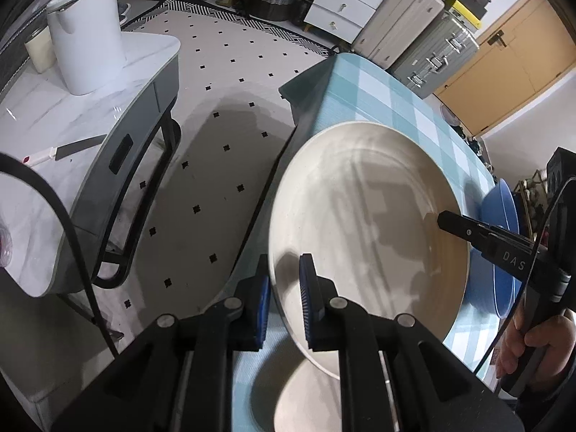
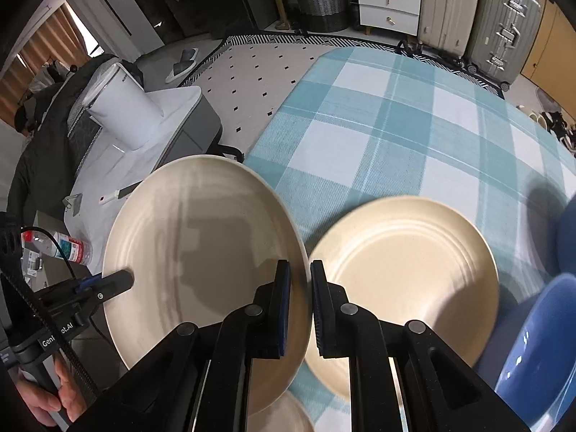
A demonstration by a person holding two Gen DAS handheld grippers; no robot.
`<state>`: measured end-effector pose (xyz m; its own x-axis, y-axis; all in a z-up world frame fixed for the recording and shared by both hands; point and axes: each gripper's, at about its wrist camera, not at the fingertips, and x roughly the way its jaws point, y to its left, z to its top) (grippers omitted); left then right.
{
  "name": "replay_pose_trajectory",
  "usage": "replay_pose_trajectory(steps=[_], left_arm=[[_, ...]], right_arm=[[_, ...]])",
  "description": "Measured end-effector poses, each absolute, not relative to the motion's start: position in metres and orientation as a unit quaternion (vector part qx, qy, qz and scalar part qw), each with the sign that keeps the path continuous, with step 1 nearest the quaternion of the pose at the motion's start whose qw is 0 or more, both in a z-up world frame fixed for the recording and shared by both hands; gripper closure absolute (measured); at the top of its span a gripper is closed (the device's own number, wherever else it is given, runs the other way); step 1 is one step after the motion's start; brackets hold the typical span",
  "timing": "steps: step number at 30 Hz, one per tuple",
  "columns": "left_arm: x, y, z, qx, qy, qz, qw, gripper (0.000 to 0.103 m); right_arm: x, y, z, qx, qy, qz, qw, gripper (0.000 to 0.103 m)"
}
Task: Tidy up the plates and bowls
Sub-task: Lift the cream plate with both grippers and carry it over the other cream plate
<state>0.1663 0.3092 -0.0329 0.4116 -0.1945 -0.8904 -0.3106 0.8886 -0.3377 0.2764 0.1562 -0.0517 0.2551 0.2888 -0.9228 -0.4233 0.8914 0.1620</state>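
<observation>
Plate [image 2: 201,252] clamped between both grippers

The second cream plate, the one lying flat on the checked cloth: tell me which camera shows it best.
The right wrist view: the second cream plate lies there almost whole, rings visible, beside the lifted plate that both grippers clamp. The left wrist view shows at most a cream sliver at its bottom edge, possibly another plate.

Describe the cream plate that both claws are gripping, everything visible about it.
The held plate is round, cream, glossy like glazed ceramic, with faint concentric rings and a raised rim. It looks clean and empty. It is lifted and tilted over the checked tablecloth's edge. The left claw pinches one rim and the right claw pinches the opposite rim. A second cream plate lies flat beside it on the cloth.
</observation>
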Motion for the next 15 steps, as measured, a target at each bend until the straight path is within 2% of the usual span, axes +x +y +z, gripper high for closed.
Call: replay_pose_trajectory(steps=[15], left_arm=[[0.089, 0.278, -0.029, -0.235, 0.539, 0.041, 0.808, 0.09]], right_arm=[[0.187, 0.125, -0.049, -0.04, 0.563, 0.231, 0.793, 0.092]])
